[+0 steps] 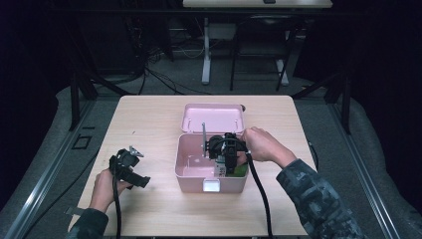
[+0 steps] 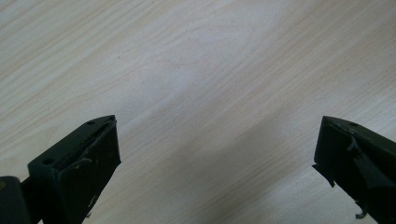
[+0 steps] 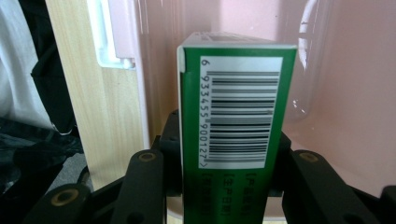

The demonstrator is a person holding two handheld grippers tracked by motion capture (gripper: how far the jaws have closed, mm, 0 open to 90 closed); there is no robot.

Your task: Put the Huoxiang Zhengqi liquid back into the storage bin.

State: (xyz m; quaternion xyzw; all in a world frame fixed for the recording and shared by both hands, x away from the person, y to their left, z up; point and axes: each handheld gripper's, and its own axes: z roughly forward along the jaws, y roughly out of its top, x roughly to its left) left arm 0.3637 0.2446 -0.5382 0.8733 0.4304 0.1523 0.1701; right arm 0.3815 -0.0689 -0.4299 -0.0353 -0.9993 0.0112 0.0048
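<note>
Step in hand: the right gripper (image 1: 225, 167) was putting a green carton (image 3: 236, 126) into the pink box (image 1: 191, 172), whose lid (image 1: 213, 117) stood open behind it.
Right gripper: its jaws pinched the carton from both sides.
Carton place: inside the box, near the front right corner, barcode side toward the camera.
Left gripper (image 1: 130, 172): spread wide and holding nothing above the wooden table (image 2: 196, 70).
Next move: probably to set the carton on the box floor, then to release it gently.

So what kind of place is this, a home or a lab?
Probably a lab or recording studio: a lone wooden table ringed by black curtains, loose cables across the grey floor, and metal rails beside it. A pink box sits on the table.
</note>
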